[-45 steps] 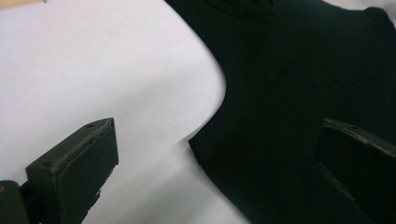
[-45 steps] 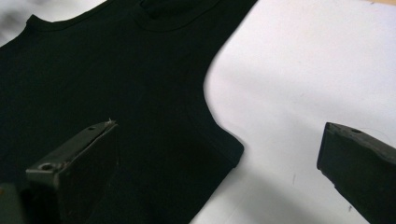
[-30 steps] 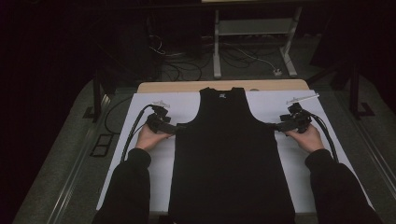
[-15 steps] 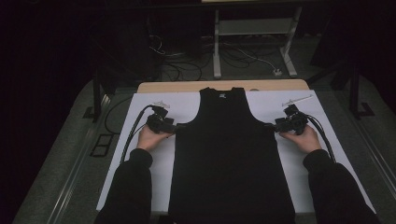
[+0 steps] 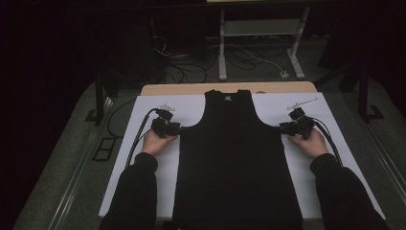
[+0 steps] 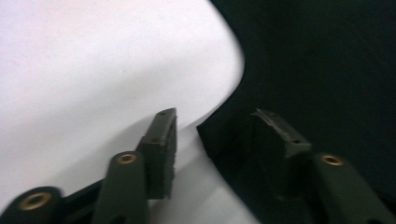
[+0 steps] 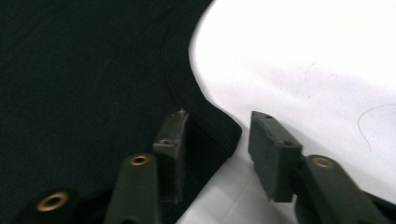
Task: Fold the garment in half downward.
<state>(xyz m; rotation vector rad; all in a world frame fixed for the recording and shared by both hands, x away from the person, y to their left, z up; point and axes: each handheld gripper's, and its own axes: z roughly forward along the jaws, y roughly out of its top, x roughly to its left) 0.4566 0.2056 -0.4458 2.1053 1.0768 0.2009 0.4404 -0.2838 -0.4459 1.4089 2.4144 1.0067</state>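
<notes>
1. A black tank top [image 5: 237,163] lies flat down the middle of the white sheet [image 5: 143,167] that covers the table, its neck at the far end and its hem at the near edge.
2. My left gripper [image 5: 168,128] sits at the top's left edge, just under the left armhole, with my left hand [image 5: 157,142] resting on the sheet behind it.
3. In the left gripper view, my left gripper [image 6: 212,140] has been closing its jaws. One jaw stands over the white sheet, the other over the black fabric, and the corner of the tank top [image 6: 317,70] sits between them. There is a gap on each side, so the pads are not yet pinching the cloth.
4. My right gripper [image 5: 293,127] mirrors this at the top's right edge, under the right armhole, held by my right hand [image 5: 311,143].
5. In the right gripper view, my right gripper [image 7: 217,149] has also been closing its jaws. The corner of the tank top [image 7: 84,70] pokes between them, one jaw on the fabric side and one over the sheet, with the jaws apart and not clamped.
6. Black cables trail from both grippers back along my sleeves.
</notes>
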